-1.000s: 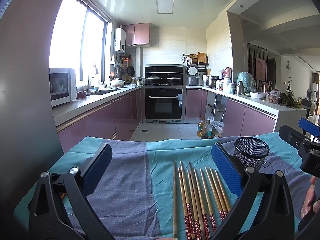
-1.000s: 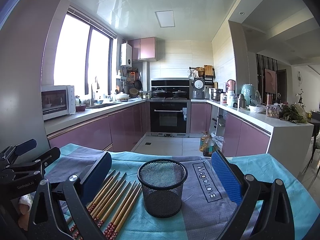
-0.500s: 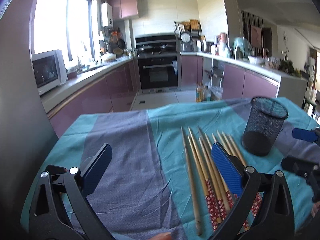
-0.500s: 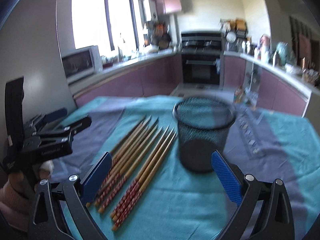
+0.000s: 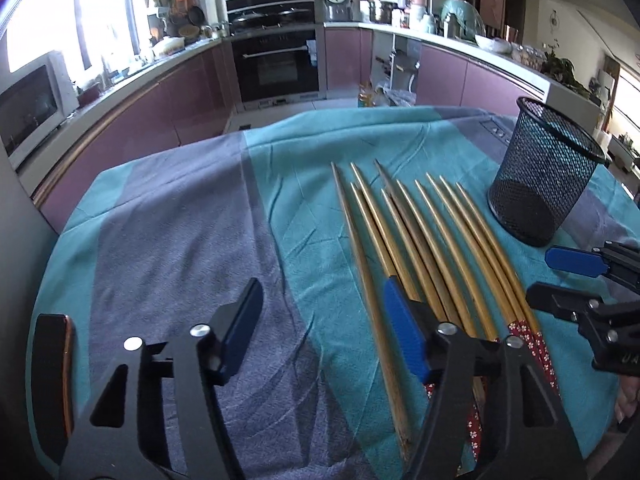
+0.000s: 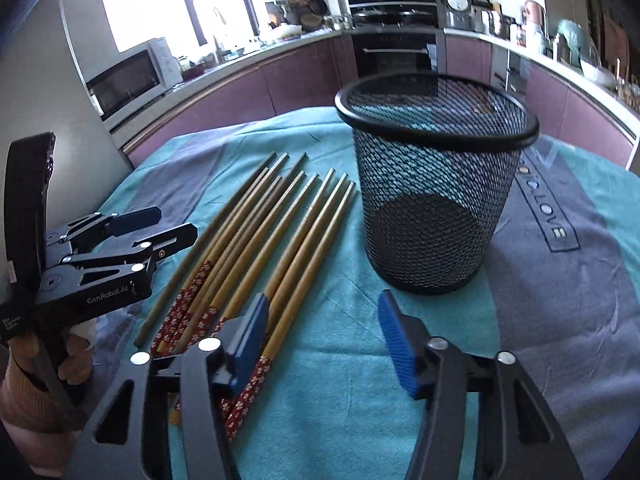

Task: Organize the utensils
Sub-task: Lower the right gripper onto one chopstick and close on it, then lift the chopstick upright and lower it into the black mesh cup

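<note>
Several bamboo chopsticks (image 5: 420,240) with red patterned ends lie side by side on the cloth, also seen in the right wrist view as chopsticks (image 6: 256,240). An empty black mesh cup (image 5: 548,176) stands upright to their right; in the right wrist view the mesh cup (image 6: 436,200) is close ahead. My left gripper (image 5: 324,320) hovers over the chopsticks' left side, jaws closing; the leftmost stick shows in the gap, untouched. My right gripper (image 6: 324,336) hovers over the red ends, jaws closing with only cloth between them. Each gripper appears in the other's view: right gripper (image 5: 572,276), left gripper (image 6: 160,228).
A teal and grey cloth (image 5: 180,240) covers the table, with printed lettering (image 6: 548,216) right of the cup. A hand (image 6: 24,380) holds the left gripper. Behind the table run purple kitchen cabinets, an oven (image 5: 276,64) and a microwave (image 6: 128,80).
Both grippers tipped down and sank toward the table, nearer the chopsticks and the cup. Both pairs of jaws went from wide apart to about half as wide.
</note>
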Demonstrator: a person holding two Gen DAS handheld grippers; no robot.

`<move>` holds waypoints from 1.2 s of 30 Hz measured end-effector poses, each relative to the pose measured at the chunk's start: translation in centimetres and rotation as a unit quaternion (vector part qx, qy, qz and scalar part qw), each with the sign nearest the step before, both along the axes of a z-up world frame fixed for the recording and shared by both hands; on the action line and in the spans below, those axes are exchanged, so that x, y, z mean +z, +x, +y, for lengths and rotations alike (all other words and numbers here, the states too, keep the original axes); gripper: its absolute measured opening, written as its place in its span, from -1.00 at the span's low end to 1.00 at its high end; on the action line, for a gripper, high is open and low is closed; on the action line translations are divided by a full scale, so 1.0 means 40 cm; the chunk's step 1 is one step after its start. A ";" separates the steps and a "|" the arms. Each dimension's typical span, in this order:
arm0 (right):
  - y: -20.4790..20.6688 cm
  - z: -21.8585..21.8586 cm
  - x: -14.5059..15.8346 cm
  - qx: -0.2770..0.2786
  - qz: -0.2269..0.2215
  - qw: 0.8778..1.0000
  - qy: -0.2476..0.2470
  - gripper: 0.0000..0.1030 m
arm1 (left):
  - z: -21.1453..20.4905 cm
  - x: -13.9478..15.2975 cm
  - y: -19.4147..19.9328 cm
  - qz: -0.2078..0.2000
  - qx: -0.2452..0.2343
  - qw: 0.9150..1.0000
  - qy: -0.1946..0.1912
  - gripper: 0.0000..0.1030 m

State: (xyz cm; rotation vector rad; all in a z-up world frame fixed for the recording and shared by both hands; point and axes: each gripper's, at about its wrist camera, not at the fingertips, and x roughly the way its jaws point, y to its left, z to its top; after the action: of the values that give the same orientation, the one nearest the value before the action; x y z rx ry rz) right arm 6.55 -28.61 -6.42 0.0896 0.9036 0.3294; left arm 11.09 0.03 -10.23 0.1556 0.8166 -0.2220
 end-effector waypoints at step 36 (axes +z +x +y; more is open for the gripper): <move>0.034 -0.001 0.007 -0.013 0.015 1.000 -0.002 -0.89 | -0.041 -0.015 0.086 0.064 -0.004 0.996 -0.063 -0.85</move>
State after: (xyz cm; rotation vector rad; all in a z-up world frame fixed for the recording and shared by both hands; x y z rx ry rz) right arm 7.89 -28.65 -6.14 0.1039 0.9321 0.3027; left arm 14.51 -1.60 -10.85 0.0257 0.9269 -0.2918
